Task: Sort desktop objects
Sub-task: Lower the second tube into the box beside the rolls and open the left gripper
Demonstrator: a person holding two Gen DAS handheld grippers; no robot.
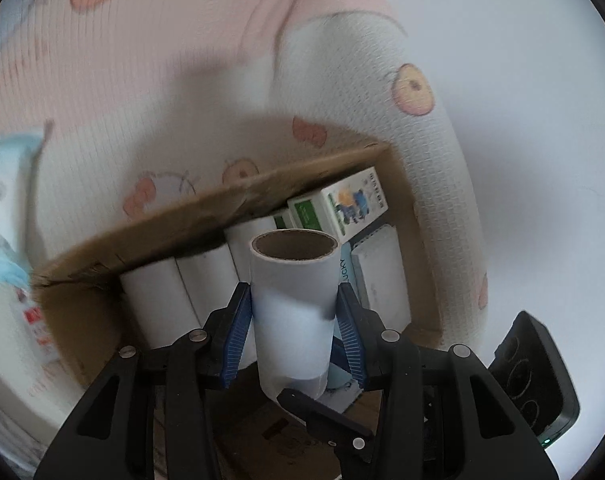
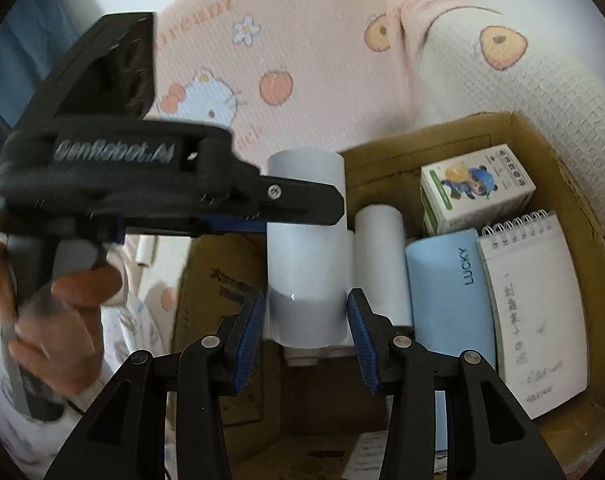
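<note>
A white paper roll (image 1: 290, 312) with a brown cardboard core stands upright between the blue pads of my left gripper (image 1: 294, 300), which is shut on it. In the right wrist view the same roll (image 2: 306, 264) hangs over the left part of an open cardboard box (image 2: 542, 144). The left gripper (image 2: 326, 204) clamps the roll from the left. My right gripper (image 2: 306, 304) closes on the roll's lower end, with a pad against each side. One of its fingers (image 1: 326, 412) crosses the roll's near end.
In the box lie more white rolls (image 2: 380, 256), a green and white carton (image 2: 474, 188), a light blue case marked LUCKY (image 2: 450, 292) and a spiral notebook (image 2: 538, 308). A pink and white patterned cloth (image 1: 142, 80) lies under the box. A hand (image 2: 62, 320) grips the left gripper's handle.
</note>
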